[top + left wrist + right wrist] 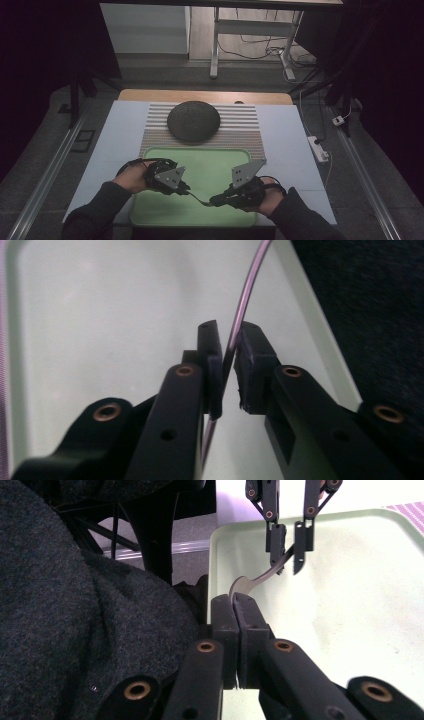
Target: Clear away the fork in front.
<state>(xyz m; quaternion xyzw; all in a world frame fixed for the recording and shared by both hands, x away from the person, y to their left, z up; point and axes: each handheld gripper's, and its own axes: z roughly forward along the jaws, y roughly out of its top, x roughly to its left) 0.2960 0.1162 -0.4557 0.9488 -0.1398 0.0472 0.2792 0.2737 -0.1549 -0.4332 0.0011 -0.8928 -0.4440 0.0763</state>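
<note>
the left gripper (186,190) and the right gripper (216,201) each pinch one end of a thin metal spoon (200,199), jaws squeezed tight on it; the spoon hangs just above the green tray (210,170); a dark round bowl (193,120) sits upside down on the striped mat (240,131) behind

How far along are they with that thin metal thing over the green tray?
Done: the utensil, probably a spoon or fork, is off the tray. In hand: the right gripper is shut on one end, the left gripper around its handle. Left: setting it somewhere; nothing shows where. The dark round lump sits untouched.
</note>
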